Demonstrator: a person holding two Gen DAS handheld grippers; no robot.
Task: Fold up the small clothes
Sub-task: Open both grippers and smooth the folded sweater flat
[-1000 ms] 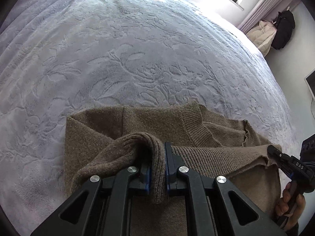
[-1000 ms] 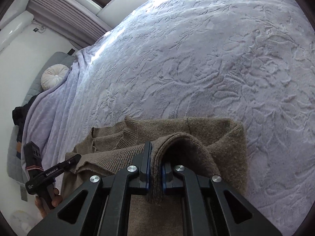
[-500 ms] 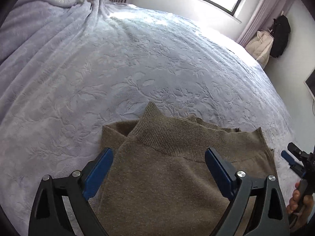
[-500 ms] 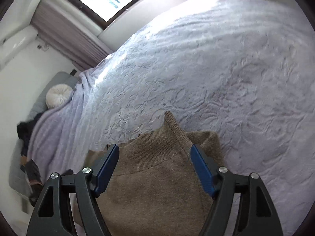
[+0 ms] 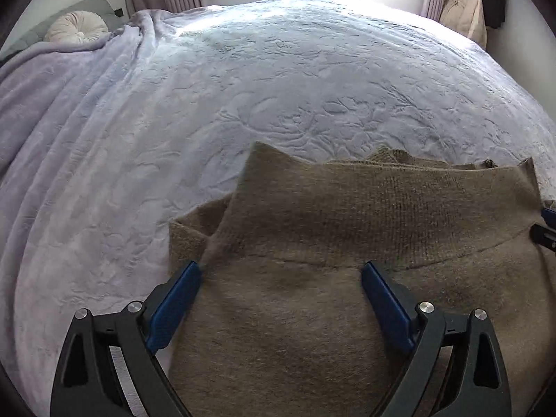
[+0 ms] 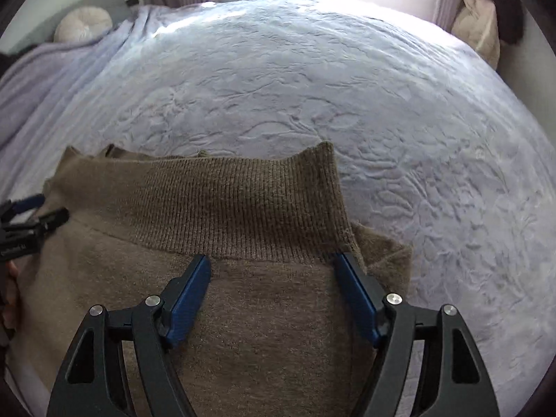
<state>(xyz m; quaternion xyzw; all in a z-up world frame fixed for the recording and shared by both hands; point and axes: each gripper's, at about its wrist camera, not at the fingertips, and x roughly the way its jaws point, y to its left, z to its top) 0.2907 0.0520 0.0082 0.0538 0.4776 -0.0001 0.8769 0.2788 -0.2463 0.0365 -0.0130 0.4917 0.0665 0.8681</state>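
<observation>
A brown knitted sweater [image 5: 347, 215] lies folded on the bed, its ribbed hem band [image 6: 226, 201] laid over the body and pointing away from me. In the left wrist view my left gripper [image 5: 281, 267] stands open just above the fabric near the sweater's left edge, blue pads wide apart and clear of the knit. My right gripper [image 6: 274, 260] is open the same way over the sweater's right side. Each gripper shows at the edge of the other's view: the right gripper [image 5: 545, 229] and the left gripper [image 6: 31, 215].
The pale lilac embossed bedspread [image 5: 278, 87] stretches far beyond the sweater. A round cream cushion [image 5: 78, 27] lies at the far left by the headboard. Bags [image 5: 462, 10] hang by the wall at the far right. A hand [image 6: 8, 295] shows at the left edge.
Both grippers were shut on folds of the sweater a second ago. They have let go and opened wide, and the released hem now lies flat over the sweater.
</observation>
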